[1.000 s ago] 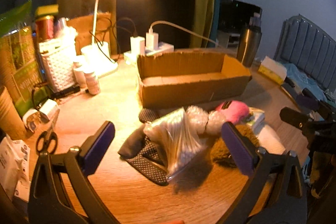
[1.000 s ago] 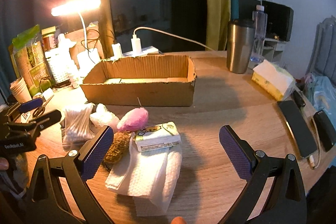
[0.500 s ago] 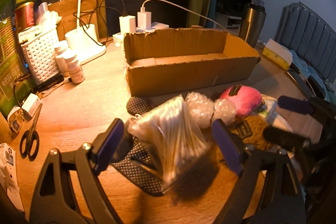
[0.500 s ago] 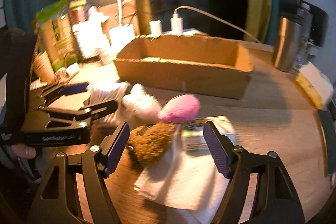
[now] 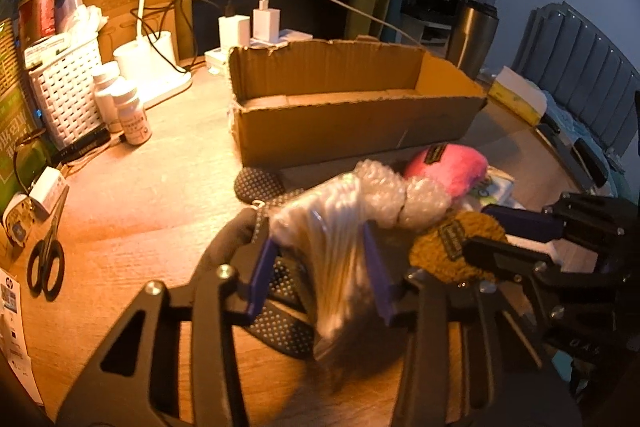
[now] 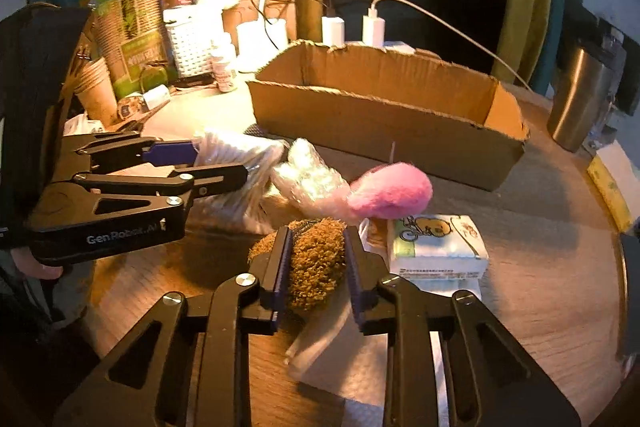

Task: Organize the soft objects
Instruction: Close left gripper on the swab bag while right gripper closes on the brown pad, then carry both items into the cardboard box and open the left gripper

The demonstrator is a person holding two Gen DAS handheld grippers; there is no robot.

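Observation:
In the left wrist view my left gripper (image 5: 320, 267) has its jaws closing on a clear bag of cotton swabs (image 5: 336, 239), and both pads press its sides. The bag lies on a black dotted cloth (image 5: 276, 323). My right gripper (image 6: 316, 267) is also closing, its pads squeezing a brown fuzzy pad (image 6: 318, 263) that rests on a white paper towel (image 6: 348, 359). Between them lie bubble wrap (image 6: 308, 179), a pink plush (image 6: 390, 191) and a tissue pack (image 6: 436, 243). An open cardboard box (image 6: 360, 123) stands just behind the pile.
Scissors (image 5: 46, 267) lie at the left on the wooden table. Pill bottles (image 5: 134, 115), a white basket (image 5: 66, 91) and a lamp base (image 5: 156, 67) crowd the back left. A steel tumbler (image 5: 470, 35) and a yellow tissue box (image 5: 516, 95) stand at the right.
Both grippers went from wide open to narrow. The left came down around the swab bag. The right swung left from over the tissue pack onto the brown fuzzy pad.

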